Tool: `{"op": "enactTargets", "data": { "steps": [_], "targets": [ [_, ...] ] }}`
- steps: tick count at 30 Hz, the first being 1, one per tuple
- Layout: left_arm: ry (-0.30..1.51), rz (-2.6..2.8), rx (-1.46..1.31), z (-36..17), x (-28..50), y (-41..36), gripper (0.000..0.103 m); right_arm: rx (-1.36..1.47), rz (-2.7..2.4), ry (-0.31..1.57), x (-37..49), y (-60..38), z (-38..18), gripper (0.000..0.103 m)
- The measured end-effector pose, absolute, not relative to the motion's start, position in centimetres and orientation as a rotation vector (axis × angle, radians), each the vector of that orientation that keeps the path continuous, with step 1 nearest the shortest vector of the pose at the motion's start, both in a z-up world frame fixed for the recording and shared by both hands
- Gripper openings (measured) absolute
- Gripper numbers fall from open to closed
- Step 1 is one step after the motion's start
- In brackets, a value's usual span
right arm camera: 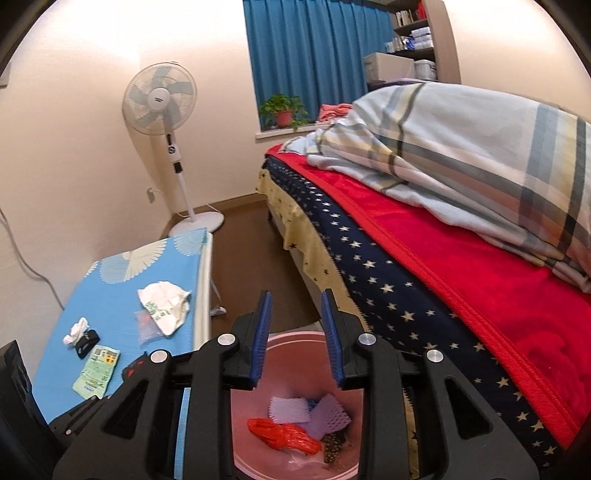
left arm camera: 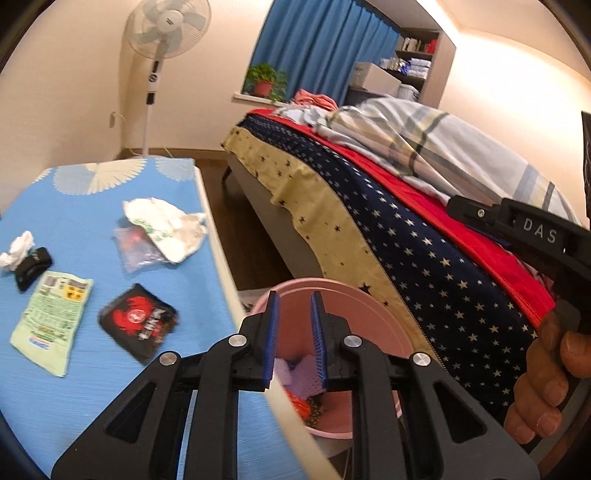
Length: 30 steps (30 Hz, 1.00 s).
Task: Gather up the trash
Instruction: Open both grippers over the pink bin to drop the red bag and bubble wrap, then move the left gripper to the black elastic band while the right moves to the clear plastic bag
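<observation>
A pink bin [left arm camera: 373, 332] stands on the floor between the table and the bed; it also shows in the right wrist view [right arm camera: 295, 343]. In it lie white foam netting [right arm camera: 290, 410] and an orange net [right arm camera: 282, 435]. My left gripper [left arm camera: 294, 306] is open and empty over the bin's near rim. My right gripper [right arm camera: 296, 306] is open and empty above the bin. On the blue table [left arm camera: 92, 206] lie a crumpled white bag [left arm camera: 166, 225], a clear plastic wrapper [left arm camera: 138, 251], a black-red packet [left arm camera: 138, 321], a green packet [left arm camera: 51, 321], a white tissue [left arm camera: 16, 253] and a small black item [left arm camera: 33, 267].
A bed [left arm camera: 406, 236] with a star-patterned sheet, red blanket and plaid duvet fills the right. A standing fan [left arm camera: 162, 33] is in the far corner. A potted plant [left arm camera: 264, 83] sits on the sill by blue curtains. My right hand-held gripper [left arm camera: 535, 236] shows at the right.
</observation>
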State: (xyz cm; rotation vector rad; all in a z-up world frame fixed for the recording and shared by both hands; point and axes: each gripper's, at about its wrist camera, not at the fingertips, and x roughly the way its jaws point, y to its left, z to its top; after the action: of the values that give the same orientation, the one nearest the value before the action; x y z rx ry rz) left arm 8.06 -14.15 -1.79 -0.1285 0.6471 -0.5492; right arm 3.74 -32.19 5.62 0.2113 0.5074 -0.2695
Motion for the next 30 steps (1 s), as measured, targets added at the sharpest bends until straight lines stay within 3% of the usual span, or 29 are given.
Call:
{"op": "enactTargets", "data": {
  "steps": [16, 23, 30],
  "targets": [
    [0.611, -0.304, -0.180, -1.9, 9.0, -5.3, 0.017, 0.229, 0.014, 0.507, 7.8, -24.3, 3.4, 0.025],
    [0.627, -0.166, -0.222, -2.8, 10.1, -1.2, 0.017, 0.204, 0.116, 0.566, 11.6, -20.3, 0.5, 0.016],
    [0.640, -0.041, -0.269, -4.0, 11.6, 2.9, 0.017, 0.149, 0.195, 0.644, 15.4, -16.4, -2.4, 0.017]
  ]
}}
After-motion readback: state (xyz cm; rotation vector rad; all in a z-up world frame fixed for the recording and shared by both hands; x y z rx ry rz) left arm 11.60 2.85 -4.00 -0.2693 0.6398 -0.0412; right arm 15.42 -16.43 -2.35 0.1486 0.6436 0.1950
